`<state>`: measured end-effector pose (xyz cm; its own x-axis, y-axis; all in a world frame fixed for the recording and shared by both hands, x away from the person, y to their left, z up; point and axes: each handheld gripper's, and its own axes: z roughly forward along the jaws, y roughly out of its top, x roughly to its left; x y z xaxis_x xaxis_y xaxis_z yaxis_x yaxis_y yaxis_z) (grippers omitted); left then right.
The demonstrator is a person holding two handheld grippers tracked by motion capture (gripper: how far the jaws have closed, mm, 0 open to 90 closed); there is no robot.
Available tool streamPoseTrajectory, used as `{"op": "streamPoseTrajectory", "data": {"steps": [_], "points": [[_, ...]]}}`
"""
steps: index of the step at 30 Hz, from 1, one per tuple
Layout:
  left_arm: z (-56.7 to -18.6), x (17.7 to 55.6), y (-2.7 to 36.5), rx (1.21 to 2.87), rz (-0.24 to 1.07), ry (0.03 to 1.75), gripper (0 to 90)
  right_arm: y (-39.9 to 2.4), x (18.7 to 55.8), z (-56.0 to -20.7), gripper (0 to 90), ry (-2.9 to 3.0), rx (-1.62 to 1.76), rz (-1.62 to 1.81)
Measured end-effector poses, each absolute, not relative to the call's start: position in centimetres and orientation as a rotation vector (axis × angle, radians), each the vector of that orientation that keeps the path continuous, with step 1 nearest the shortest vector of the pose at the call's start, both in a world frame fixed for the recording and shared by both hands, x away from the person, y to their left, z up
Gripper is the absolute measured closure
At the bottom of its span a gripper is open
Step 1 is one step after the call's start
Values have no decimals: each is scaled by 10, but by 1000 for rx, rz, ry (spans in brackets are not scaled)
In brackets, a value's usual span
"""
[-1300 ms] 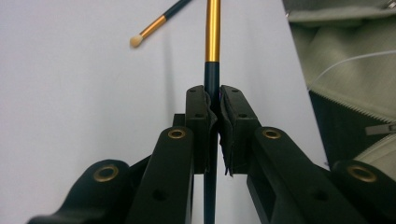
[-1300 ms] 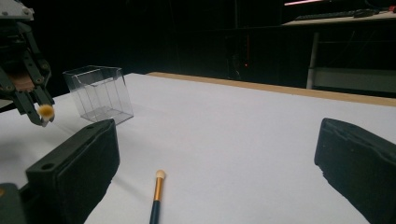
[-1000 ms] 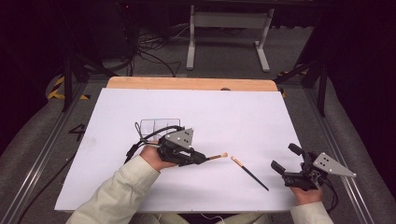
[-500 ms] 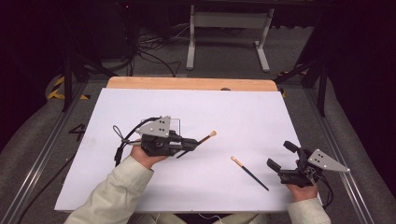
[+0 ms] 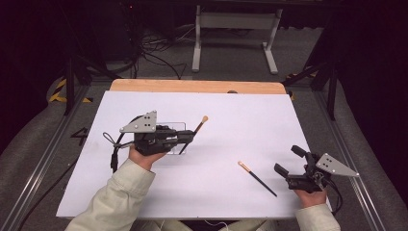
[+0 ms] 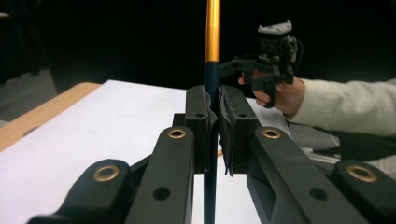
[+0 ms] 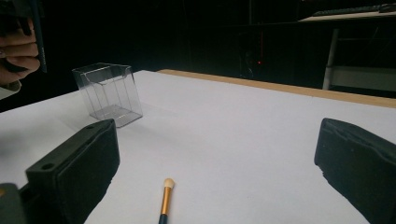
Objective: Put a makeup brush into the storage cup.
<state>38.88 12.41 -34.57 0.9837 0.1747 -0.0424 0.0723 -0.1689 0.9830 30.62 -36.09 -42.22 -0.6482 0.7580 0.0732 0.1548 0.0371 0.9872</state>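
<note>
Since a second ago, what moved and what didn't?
The left hand-held gripper carried its clamped brush leftward and away from the person, over to the clear box; the tip now points up and right. The grip is unchanged. The right hand-held gripper stayed open and in place, and the second brush lay untouched on the white table.

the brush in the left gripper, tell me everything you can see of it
The slim makeup brush with a dark handle, gold ferrule and pale tan tip is clamped between the pads of the left gripper, which is shut on the dark part of its handle. In the high view it slants up and to the right above the white table cover, tip free, over the clear plastic box. Only the pads touch it. In the left gripper view it stands upright between the jaws.
</note>
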Motion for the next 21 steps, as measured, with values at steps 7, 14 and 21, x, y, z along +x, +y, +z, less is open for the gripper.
{"op": "streamPoseTrajectory", "data": {"steps": [7,14,21], "points": [[-348,392,134,1667,124,234,823,-362,306,-422,7,1840,922,1651],[-348,394,140,1656,172,278,823,-362,305,-422,8,1839,922,1652],[-349,398,146,1634,200,305,823,-361,306,-423,7,1844,922,1654]]}}
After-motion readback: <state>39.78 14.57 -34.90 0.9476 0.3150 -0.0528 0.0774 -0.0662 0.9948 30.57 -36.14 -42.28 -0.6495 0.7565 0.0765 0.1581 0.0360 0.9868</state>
